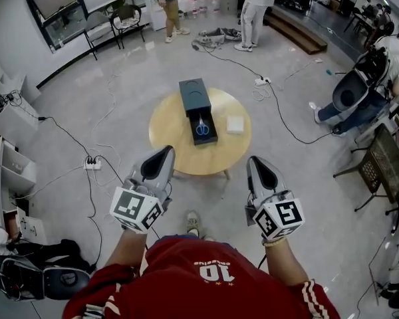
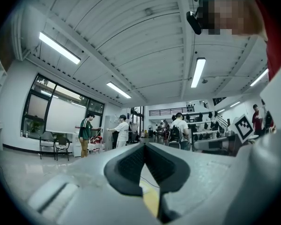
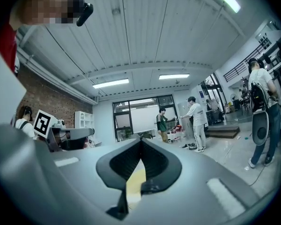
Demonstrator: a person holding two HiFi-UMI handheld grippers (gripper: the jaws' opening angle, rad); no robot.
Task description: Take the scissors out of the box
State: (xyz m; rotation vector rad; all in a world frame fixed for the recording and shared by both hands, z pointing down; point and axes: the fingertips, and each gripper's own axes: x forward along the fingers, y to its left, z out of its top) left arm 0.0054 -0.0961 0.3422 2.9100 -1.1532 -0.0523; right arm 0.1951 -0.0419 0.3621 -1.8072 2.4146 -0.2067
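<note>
A pair of blue-handled scissors point(image 1: 202, 126) lies in the pulled-out drawer of a dark box point(image 1: 194, 96) on a round wooden table point(image 1: 166, 133), seen in the head view. Both grippers are held short of the table's near edge, apart from the box. My left gripper point(image 1: 165, 151) is shut with nothing in it, and its jaws meet tip to tip in the left gripper view point(image 2: 144, 145). To its right, my right gripper point(image 1: 255, 159) is shut too and holds nothing, its pads closed together in the right gripper view point(image 3: 140, 141). Both point level across the room.
A small white square block point(image 1: 235, 124) sits on the table right of the box. Cables and a power strip point(image 1: 92, 164) lie on the floor at the left. A metal chair point(image 1: 379, 168) and a seated person point(image 1: 379, 72) are at the right; people stand at the back.
</note>
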